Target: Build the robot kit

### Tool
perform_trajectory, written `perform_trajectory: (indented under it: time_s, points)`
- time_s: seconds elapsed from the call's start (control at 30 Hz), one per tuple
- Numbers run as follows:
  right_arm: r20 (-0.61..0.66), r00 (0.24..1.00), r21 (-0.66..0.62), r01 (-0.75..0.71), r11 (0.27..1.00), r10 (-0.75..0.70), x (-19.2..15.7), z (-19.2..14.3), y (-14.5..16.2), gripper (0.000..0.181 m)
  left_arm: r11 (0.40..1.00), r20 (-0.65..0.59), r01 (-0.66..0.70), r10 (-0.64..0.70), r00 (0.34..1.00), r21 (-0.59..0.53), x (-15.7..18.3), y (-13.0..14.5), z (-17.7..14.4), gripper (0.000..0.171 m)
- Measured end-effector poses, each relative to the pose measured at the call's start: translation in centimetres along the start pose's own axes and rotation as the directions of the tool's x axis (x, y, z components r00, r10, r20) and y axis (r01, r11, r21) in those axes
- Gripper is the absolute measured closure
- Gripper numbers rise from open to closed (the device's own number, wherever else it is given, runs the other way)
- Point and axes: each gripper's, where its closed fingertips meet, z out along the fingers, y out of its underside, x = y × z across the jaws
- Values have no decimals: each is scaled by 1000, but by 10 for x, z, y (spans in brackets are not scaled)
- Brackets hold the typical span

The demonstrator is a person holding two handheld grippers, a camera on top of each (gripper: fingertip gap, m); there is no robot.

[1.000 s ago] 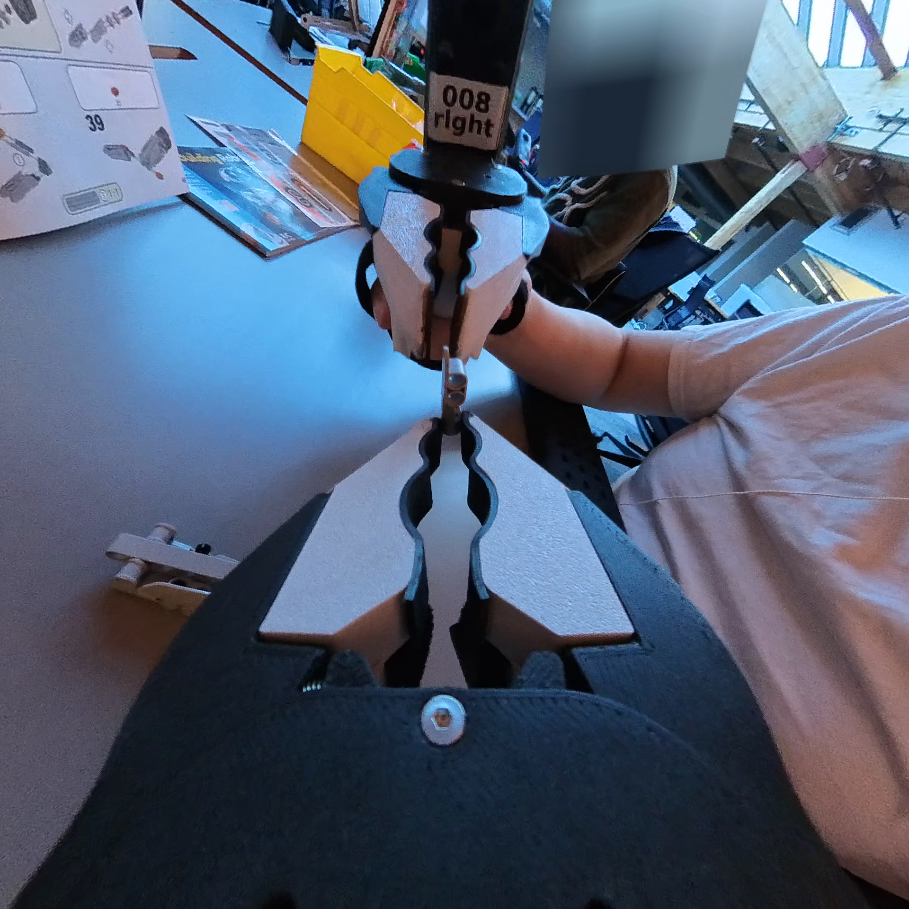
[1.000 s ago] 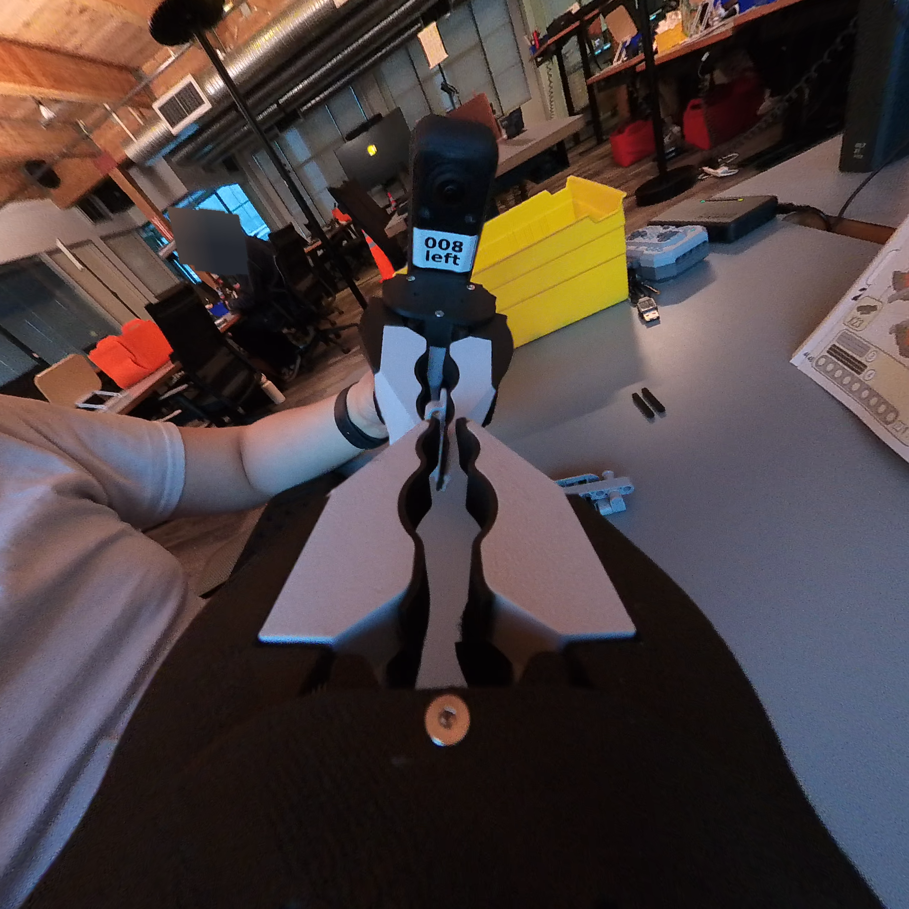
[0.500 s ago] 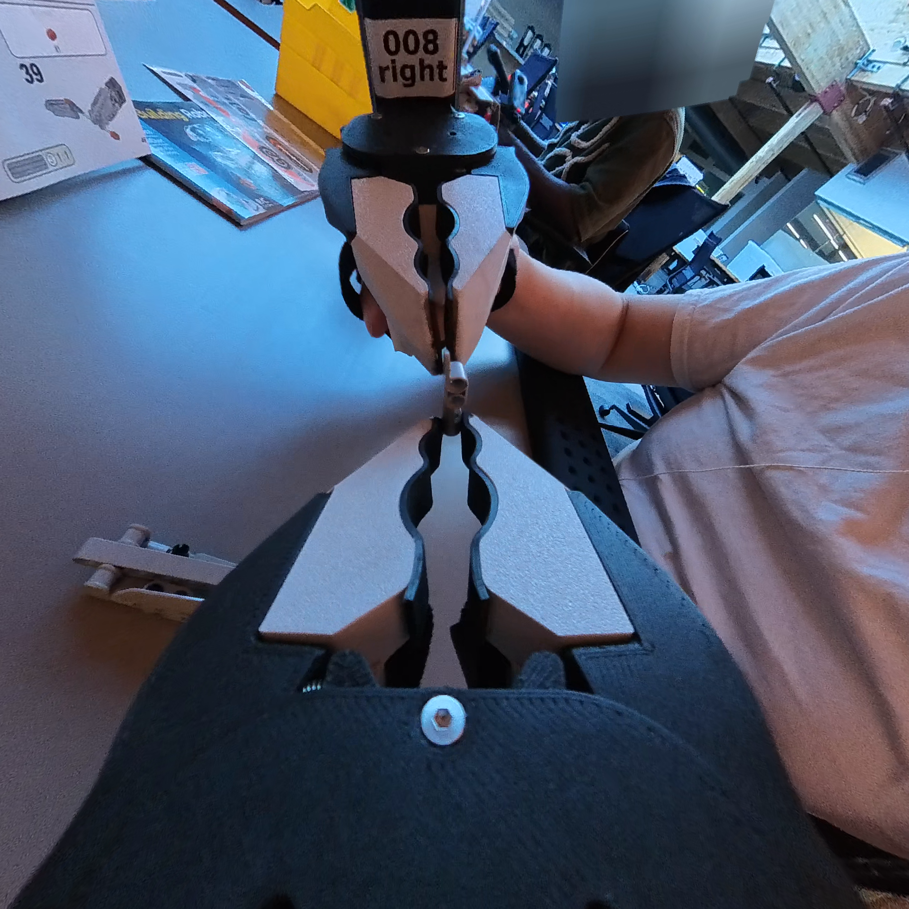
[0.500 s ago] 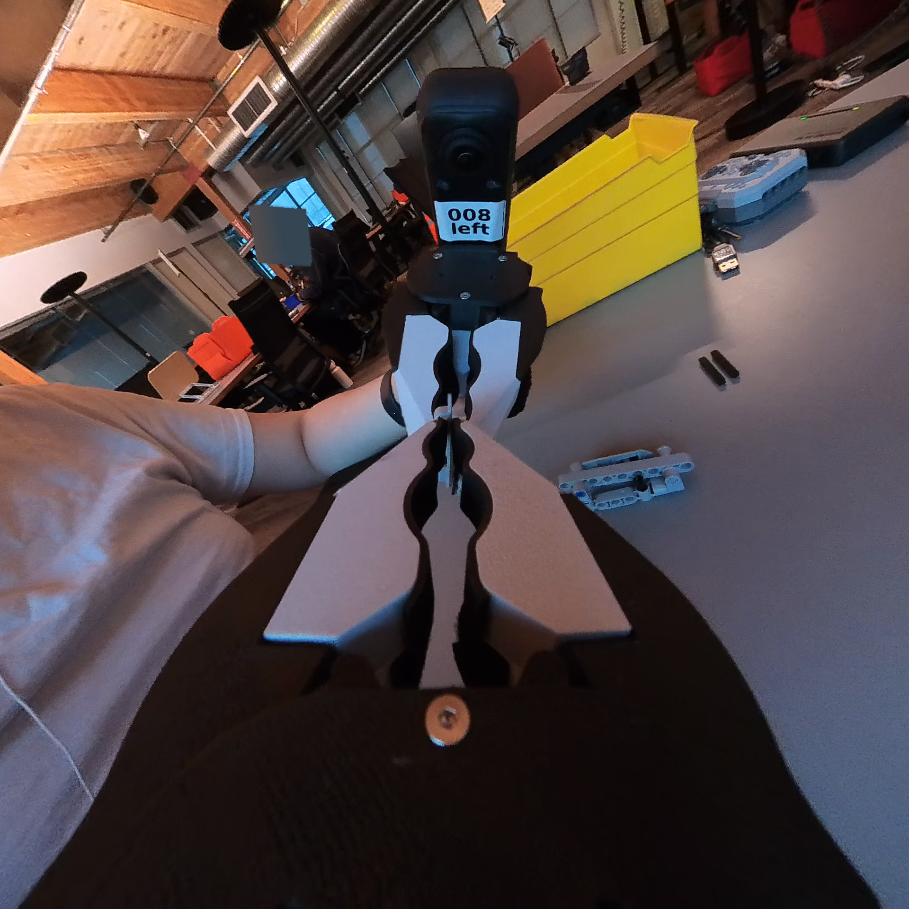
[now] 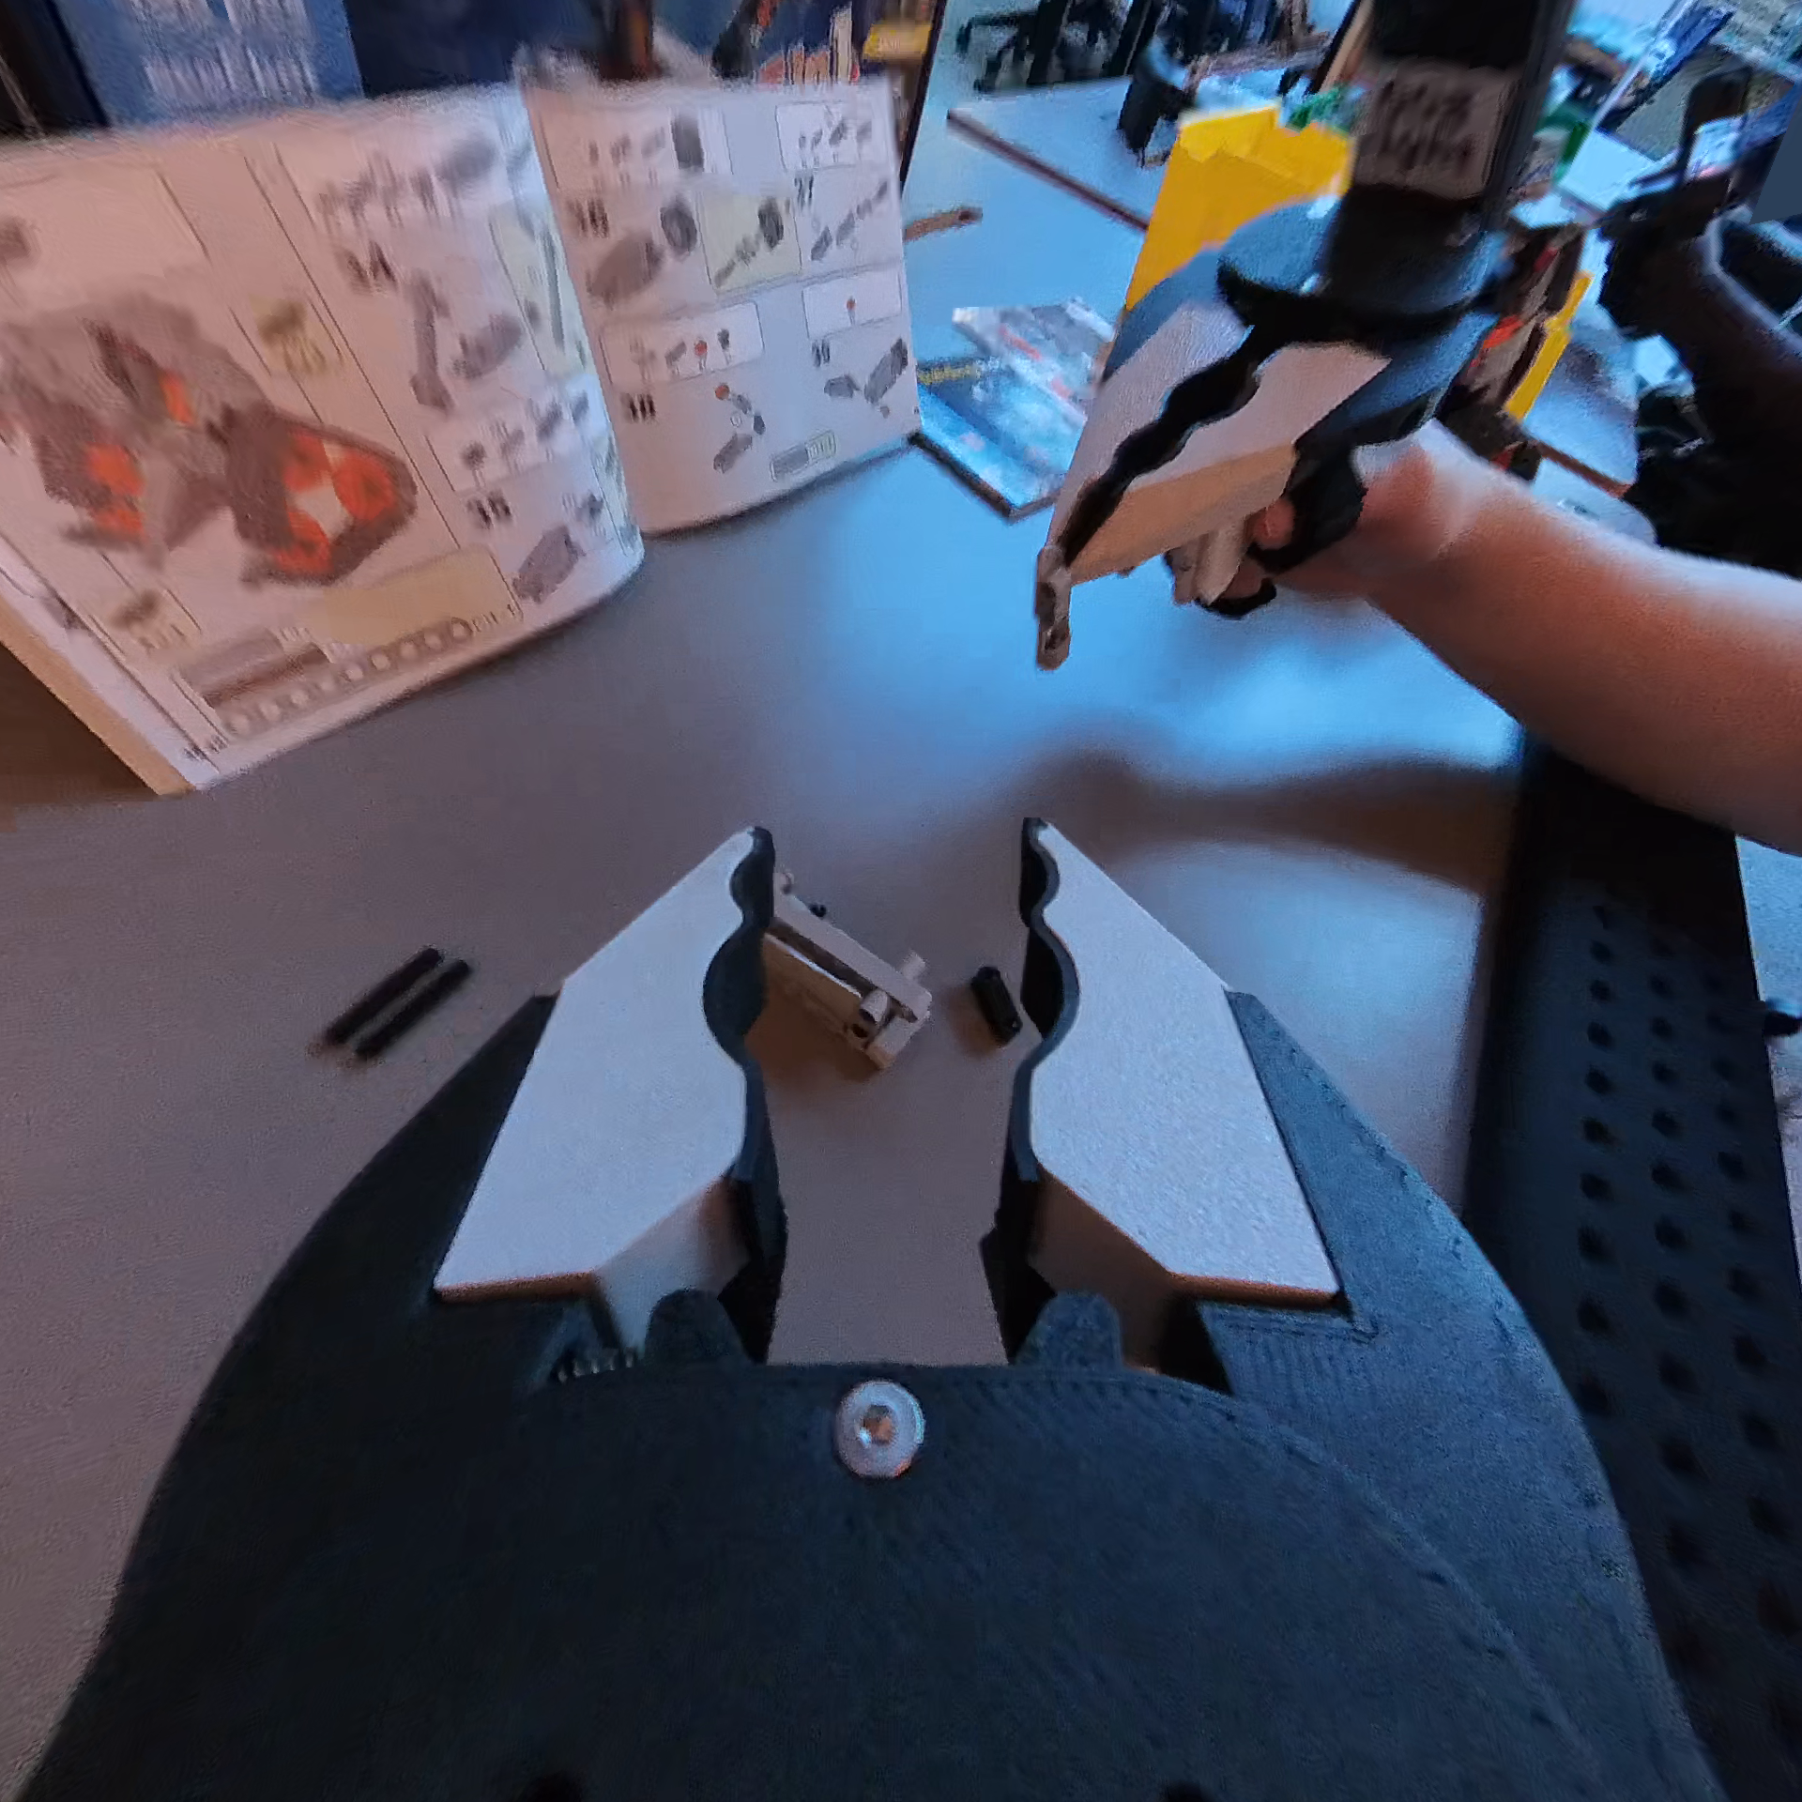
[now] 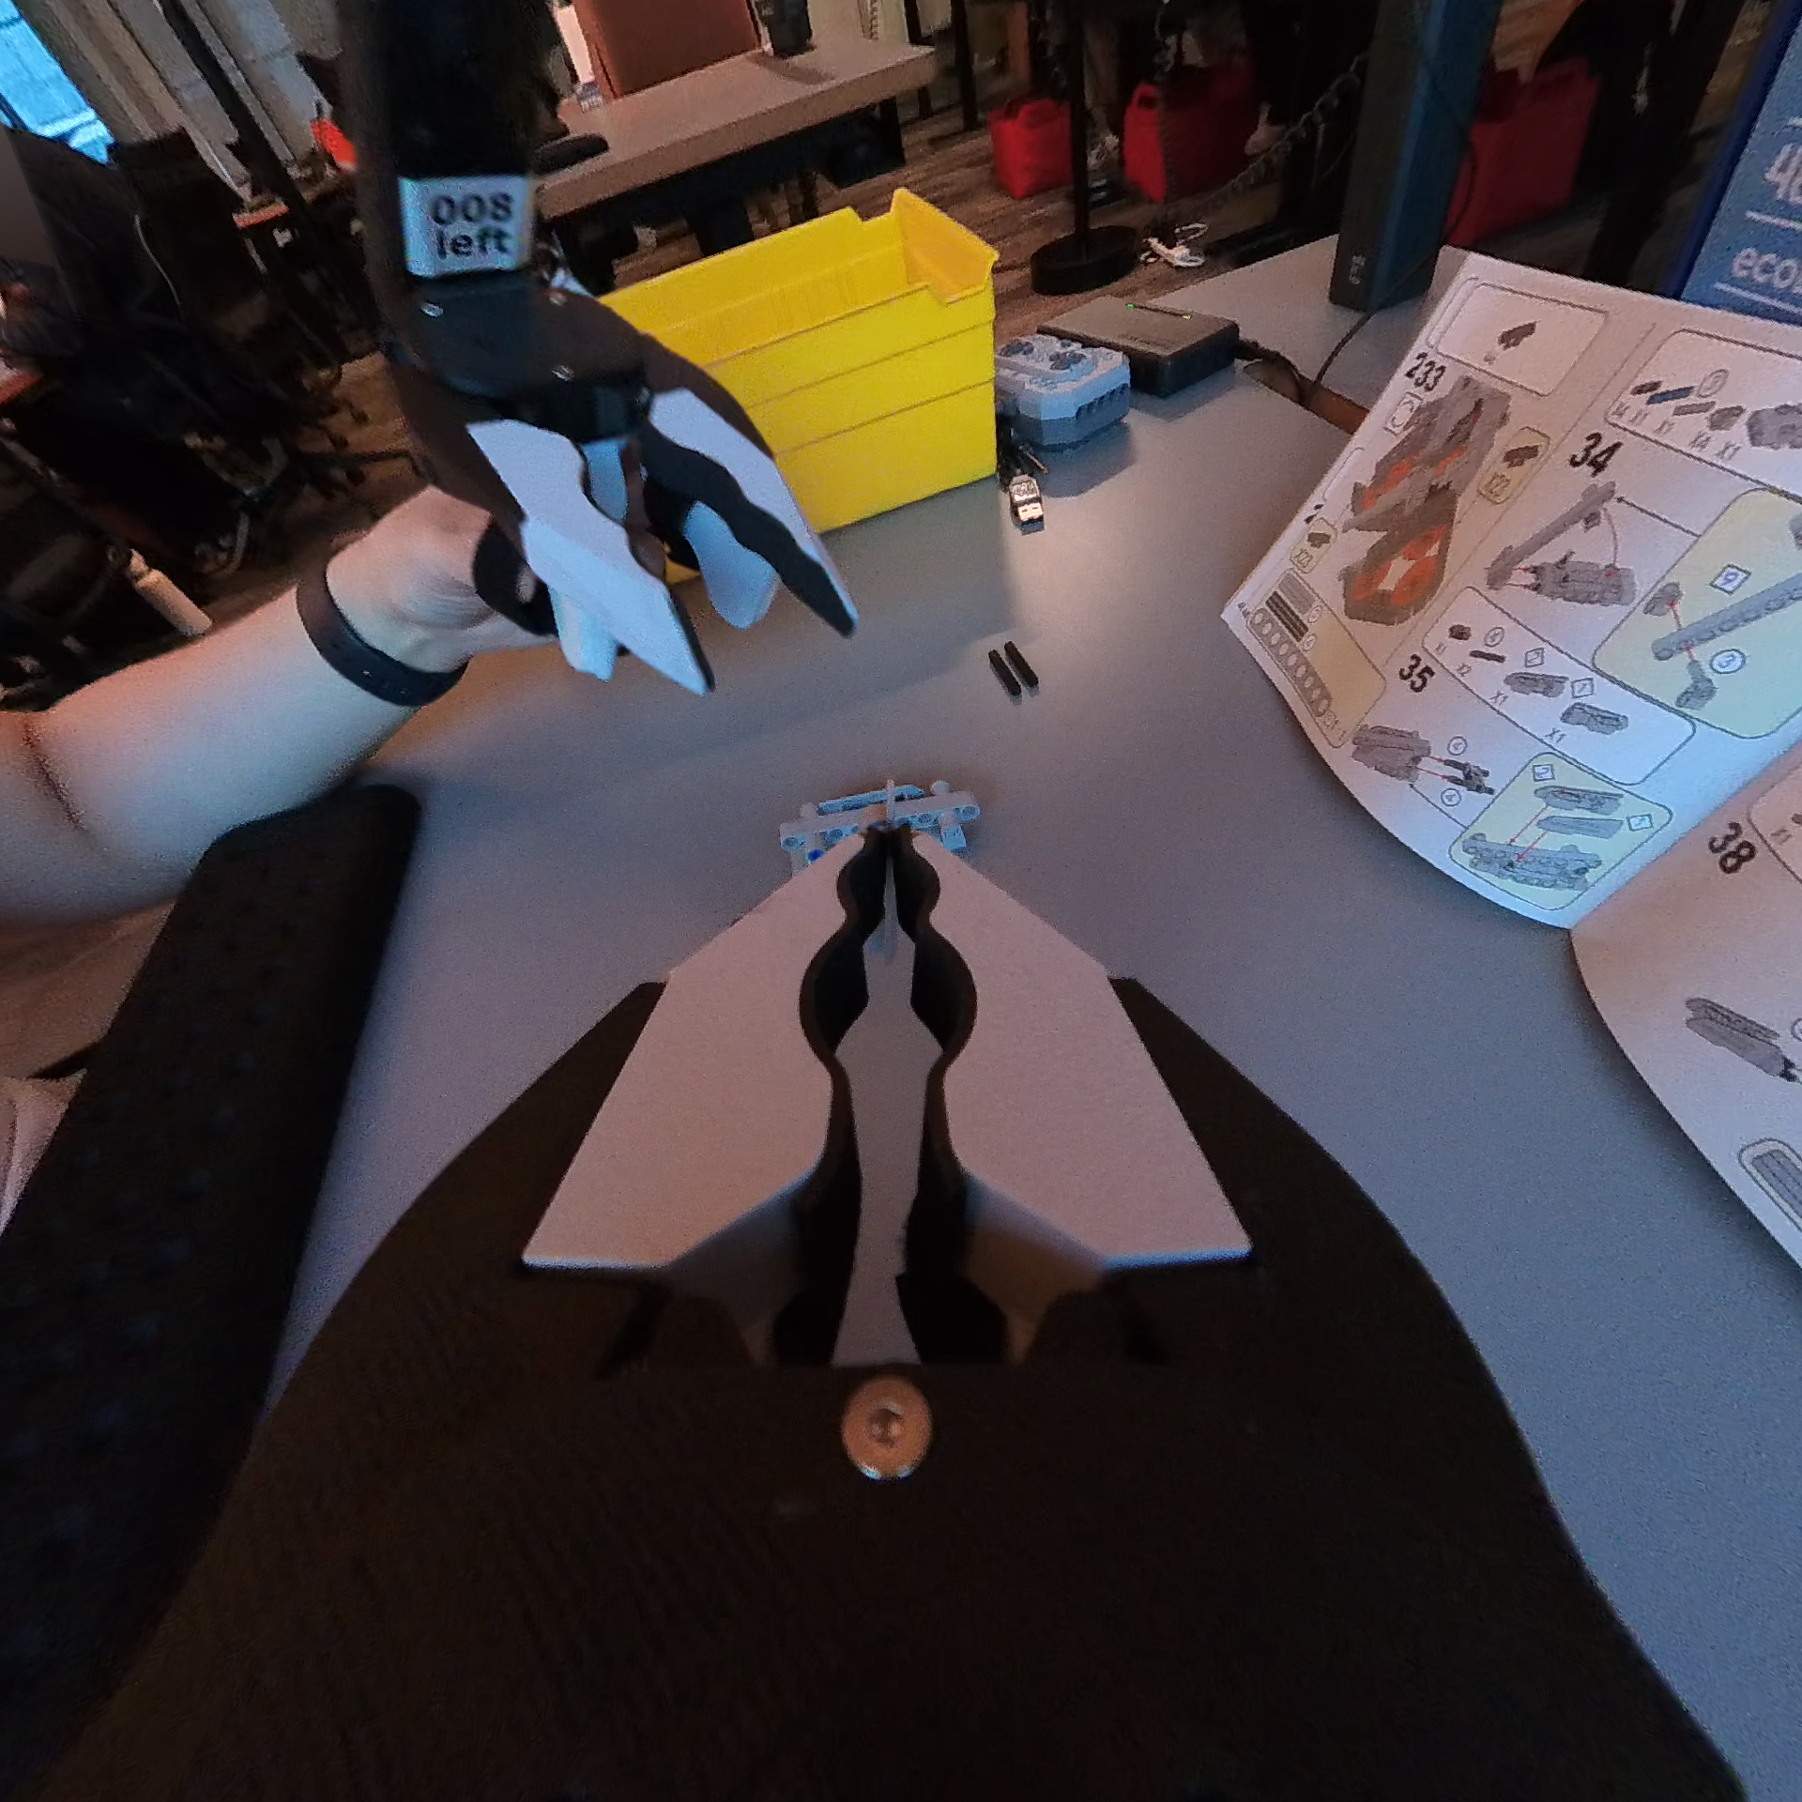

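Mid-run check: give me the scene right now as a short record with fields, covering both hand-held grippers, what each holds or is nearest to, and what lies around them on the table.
left hand-held gripper: open, empty, above the table, aimed at the grey brick assembly
right hand-held gripper: shut on a thin grey piece, raised off the table
near left gripper: small black pin beside the assembly
loose parts: two black pins side by side
paper: open instruction booklet
far side: yellow bin, grey-blue battery box
surface: grey table
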Motion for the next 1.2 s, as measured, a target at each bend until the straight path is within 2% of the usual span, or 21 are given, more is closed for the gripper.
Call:
perform_trajectory:
  time_s: [0.03, 0.1, 0.13, 0.2, 0.27, 0.33, 0.37, 0.4, 0.43, 0.47, 0.53, 0.57, 0.67, 0.7, 0.77, 0.87, 1.0, 1.13, 1.2]
  points:
    - [3, 1000, -3, 12, 1000, -12, 0, 0, 0, 181, 999, 0, 25, -25, 1000, -32, -1, 9, 6, 122]
    - [-4, 1000, -4, 27, 1000, -27, 3, 0, 0, 181, 997, -9, 52, -53, 999, -59, 1, 18, 14, 152]
    - [-1, 1000, -8, 31, 1000, -31, 3, 0, 1, 181, 998, -8, 47, -47, 999, -34, 5, 15, 14, 159]
    - [-10, 999, -25, 49, 998, -50, 6, 0, 3, 181, 997, 7, -16, 15, 1000, 72, 16, -1, 8, 141]
    - [-18, 997, -31, 71, 997, -71, 9, -1, 5, 181, 986, 45, -61, 54, 998, 155, 26, -12, 1, 133]
    - [-20, 997, -25, 74, 997, -74, 10, -3, 3, 181, 969, 105, -105, 83, 991, 222, 29, -19, -1, 97]
    - [-20, 997, -16, 75, 997, -76, 10, -4, 1, 181, 964, 118, -118, 92, 989, 240, 30, -19, 0, 97]
    - [-20, 997, -9, 74, 997, -75, 10, -5, -1, 181, 958, 121, -127, 98, 988, 258, 32, -18, 3, 85]
    - [-18, 997, -3, 73, 997, -73, 9, -7, -2, 181, 953, 122, -119, 88, 989, 280, 34, -17, 6, 65]
    - [-17, 997, 1, 73, 997, -73, 9, -8, -3, 181, 954, 101, -92, 66, 993, 284, 36, -13, 11, 64]
    - [-24, 996, -4, 86, 996, -86, 8, -10, -2, 180, 968, 69, -20, 3, 998, 250, 39, -5, 19, 65]
    - [-25, 996, -13, 91, 996, -91, 8, -11, -1, 180, 972, 83, -2, -17, 996, 234, 39, -4, 19, 72]
    - [-27, 996, -32, 85, 996, -86, 8, -11, 6, 180, 979, 315, -108, 50, 948, 170, 16, -6, 4, 126]
    - [-29, 996, -39, 81, 996, -83, 9, -11, 9, 180, 984, 407, -127, 65, 911, 128, 5, -5, -4, 135]
    - [-30, 996, -59, 78, 995, -79, 10, -9, 15, 181, 997, 465, -72, 49, 884, 32, -4, 2, -9, 131]
    - [-26, 996, -89, 81, 993, -84, 10, -3, 23, 181, 983, 444, 129, -57, 894, -133, -7, 16, -2, 133]
    - [-28, 994, -127, 103, 987, -107, 11, 0, 31, 181, 898, 481, 279, -89, 872, -340, -18, 29, 9, 130]
    - [-36, 992, -153, 113, 982, -120, 15, 1, 37, 180, 805, 505, 397, -144, 851, -440, -21, 39, 22, 130]
    - [-35, 992, -158, 110, 981, -117, 17, 1, 38, 181, 735, 522, 460, -169, 836, -499, -22, 50, 25, 128]
